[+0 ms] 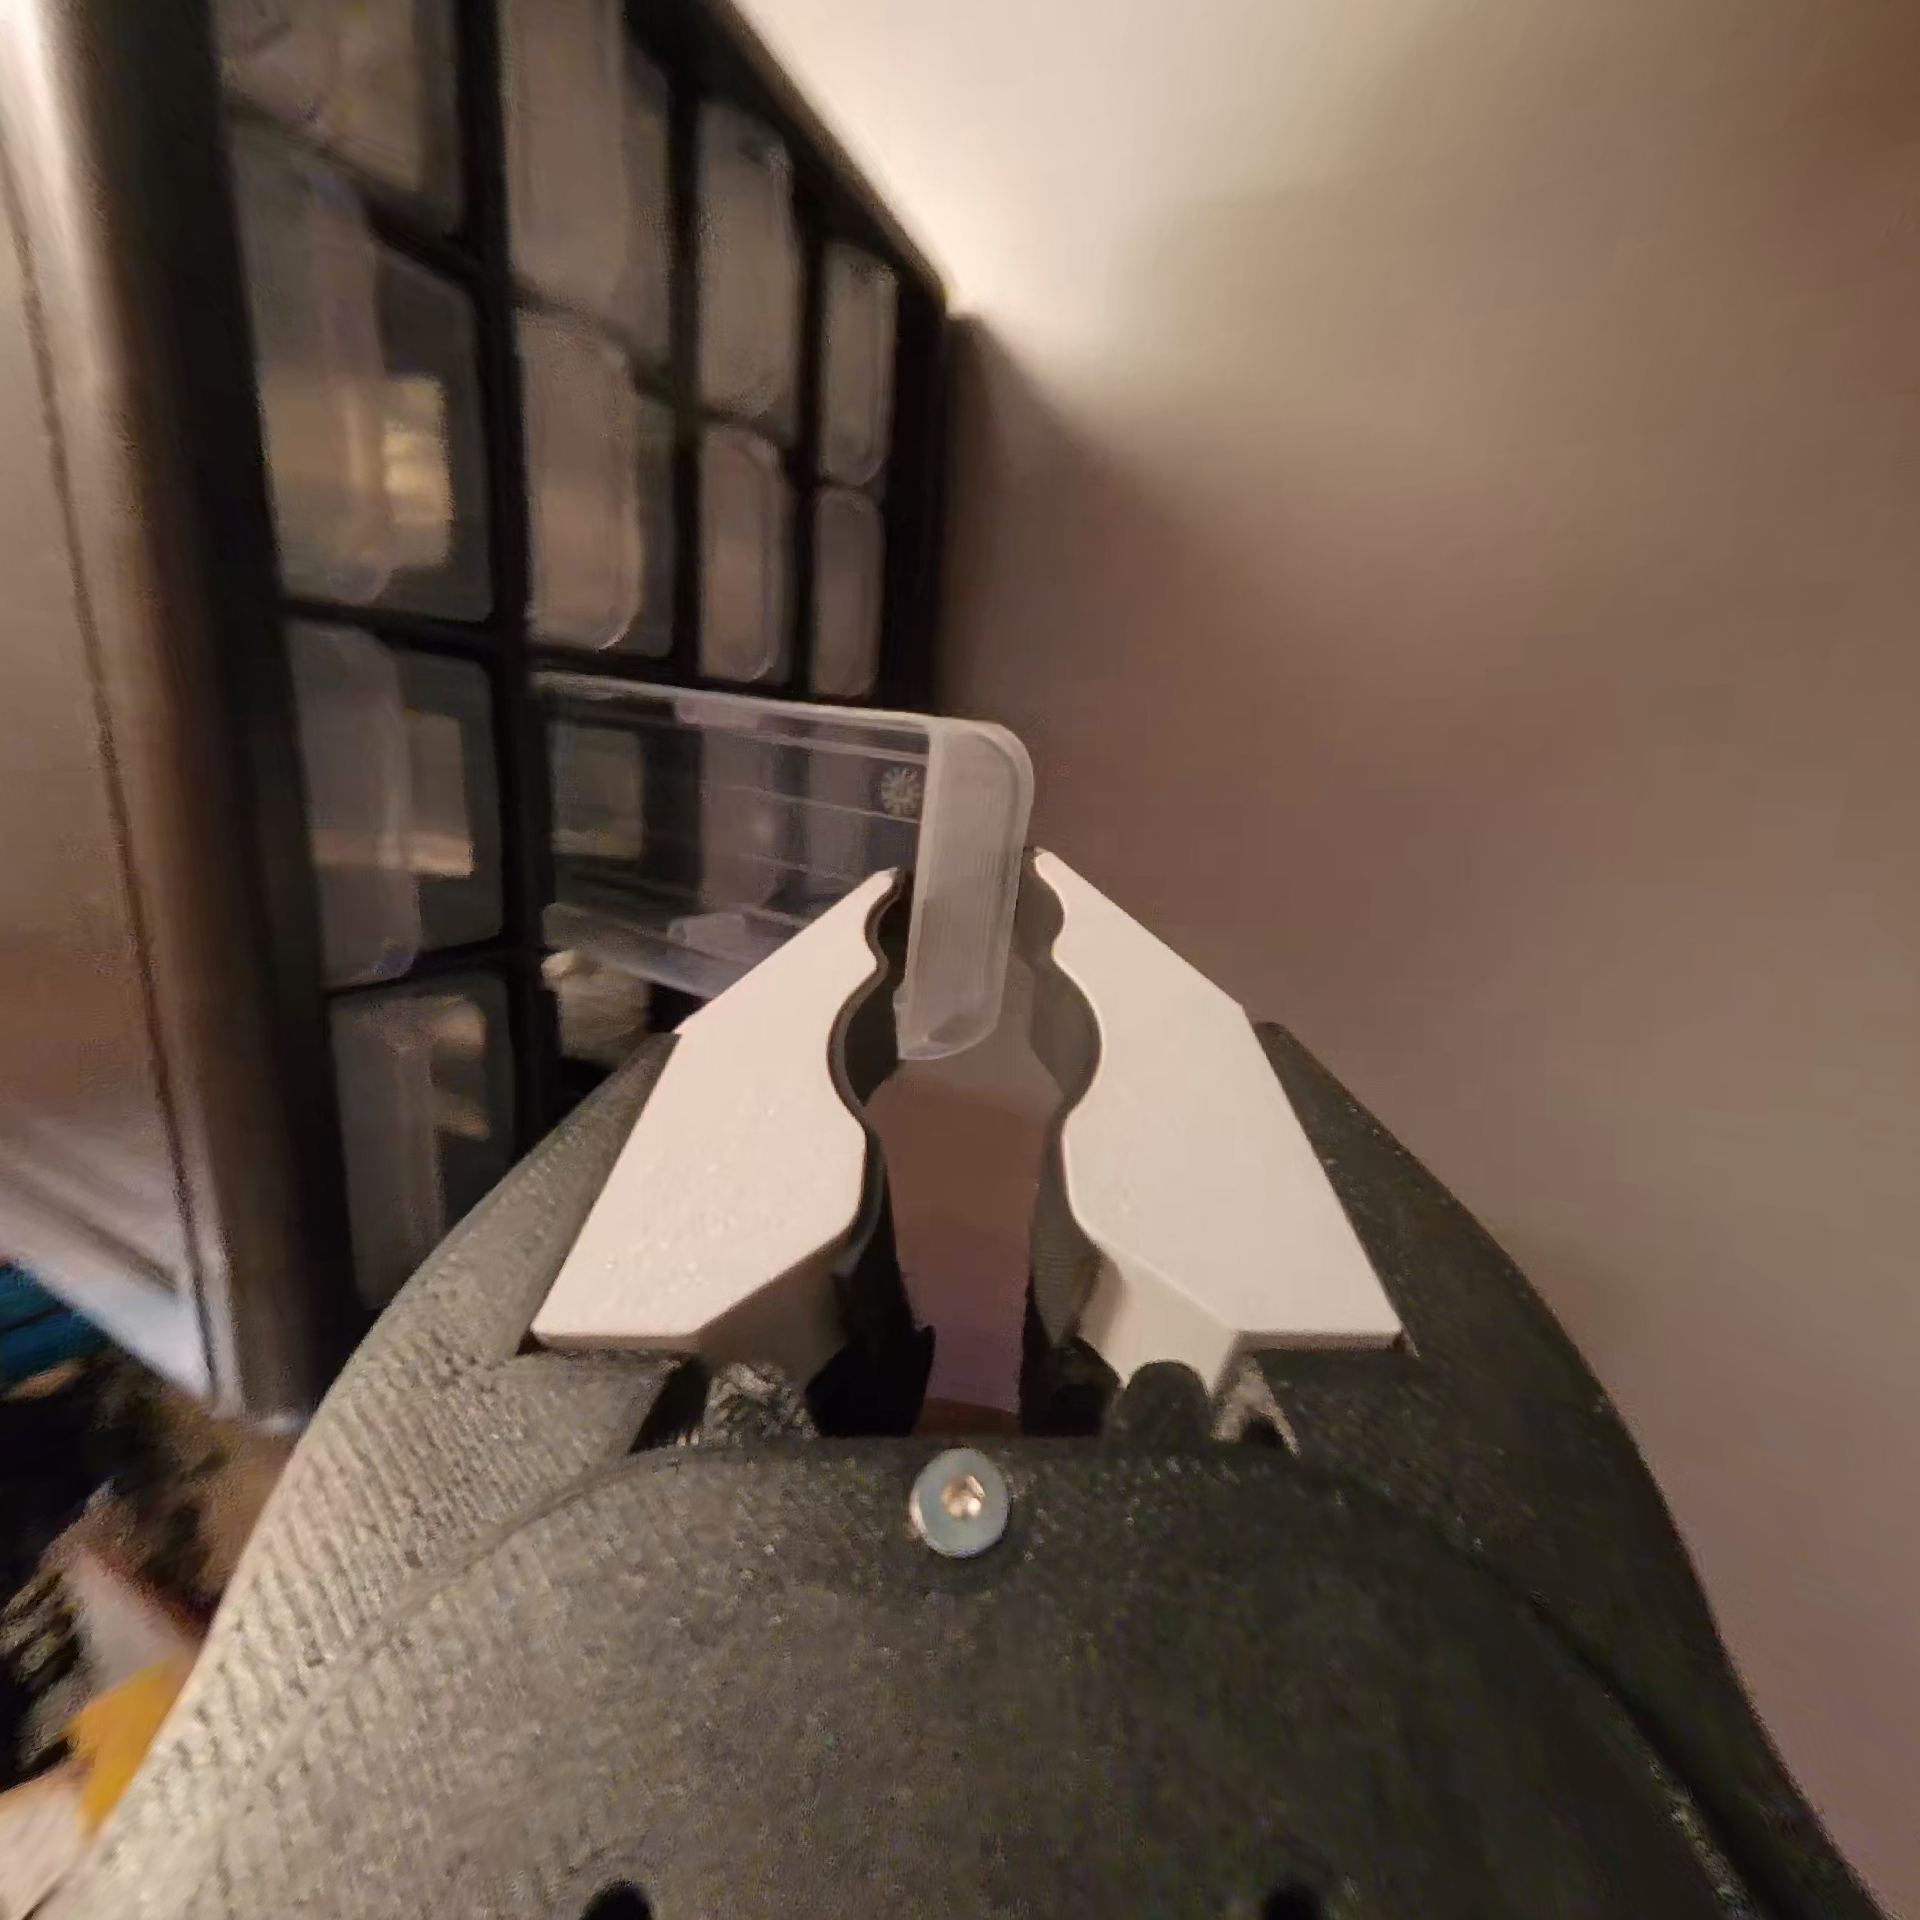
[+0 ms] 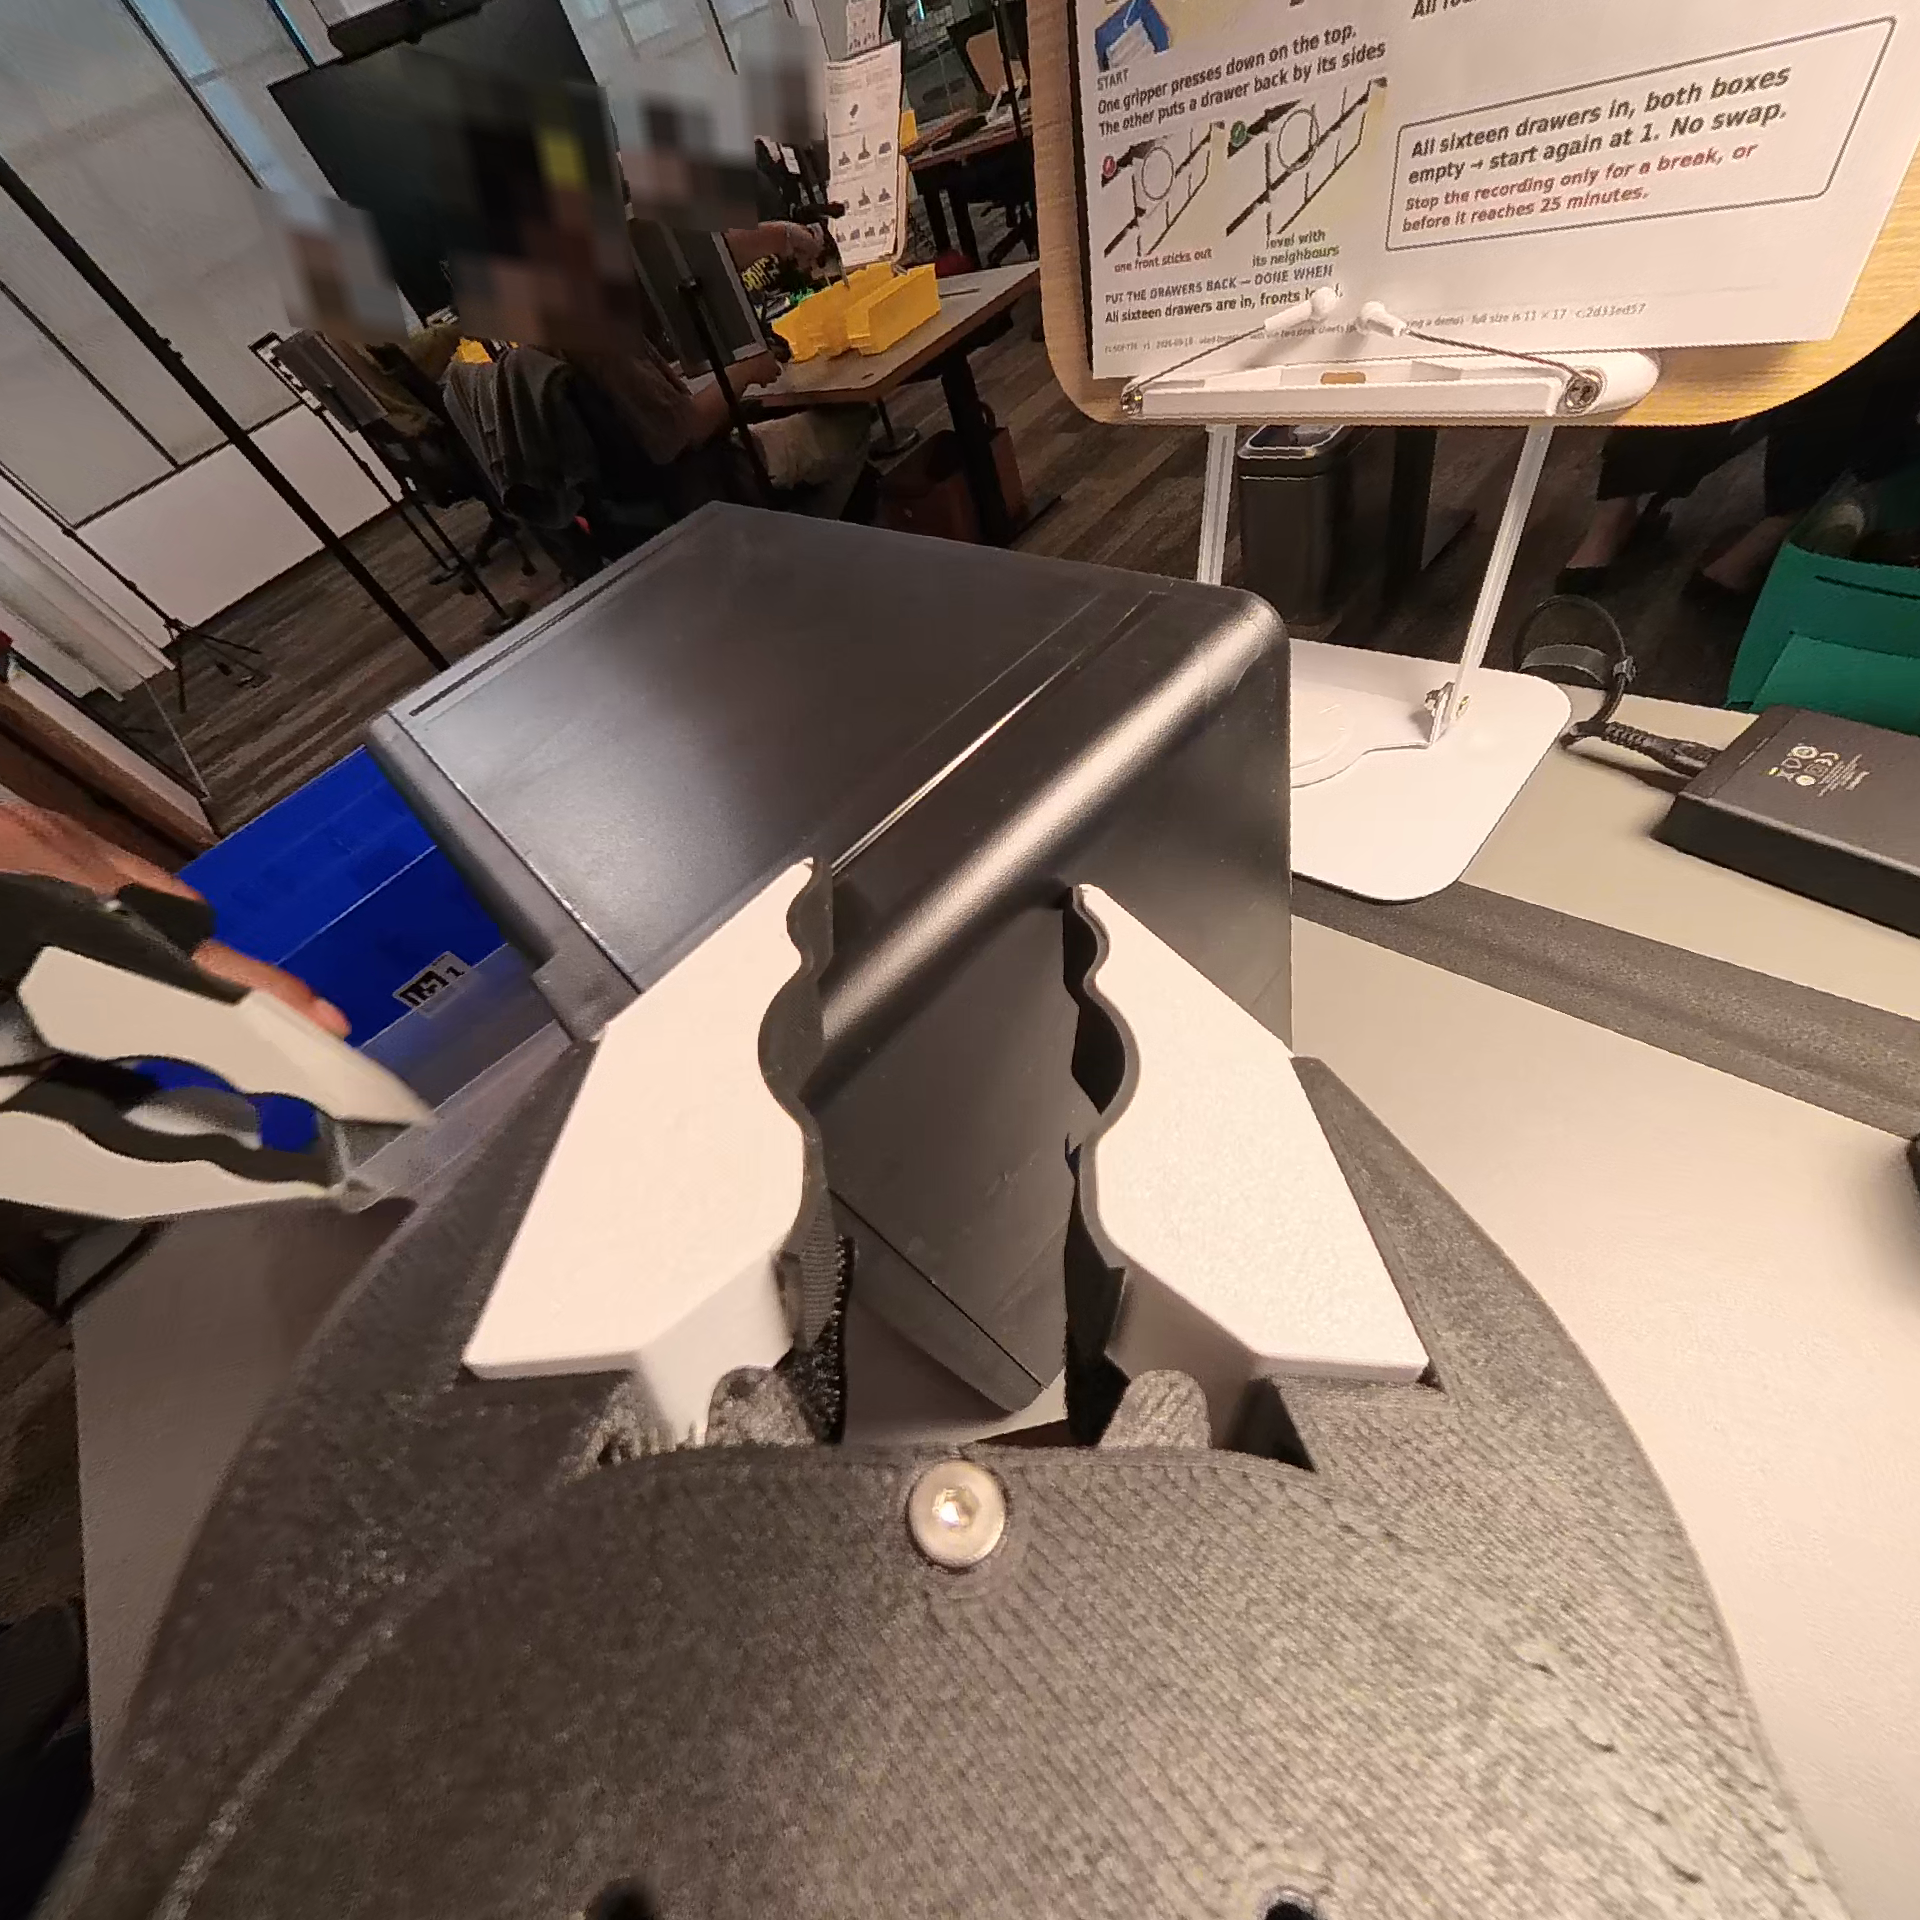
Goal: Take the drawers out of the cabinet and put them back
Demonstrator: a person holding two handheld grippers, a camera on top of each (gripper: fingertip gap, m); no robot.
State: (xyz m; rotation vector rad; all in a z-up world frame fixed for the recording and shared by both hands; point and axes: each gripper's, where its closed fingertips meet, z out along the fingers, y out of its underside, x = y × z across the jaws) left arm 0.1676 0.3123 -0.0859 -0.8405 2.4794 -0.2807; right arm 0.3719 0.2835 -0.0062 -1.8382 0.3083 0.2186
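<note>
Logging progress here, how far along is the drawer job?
Early or mid-cycle. The left gripper has its jaws on the front of one clear drawer, partly out of the cabinet. The right gripper rests open on the cabinet top. The other visible drawers sit in.

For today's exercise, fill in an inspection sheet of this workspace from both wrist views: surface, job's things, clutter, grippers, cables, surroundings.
Surface: pale table crossed by a dark strip.
Job's things: black cabinet; clear drawer partly pulled out, other drawers in.
Clutter: black flat box; white document stand.
Grippers: left hand-held gripper closed on the drawer's front tab; right hand-held gripper open over the cabinet's top edge.
Cables: black cord at the box.
Surroundings: blue bin; desks, people beyond.
</note>
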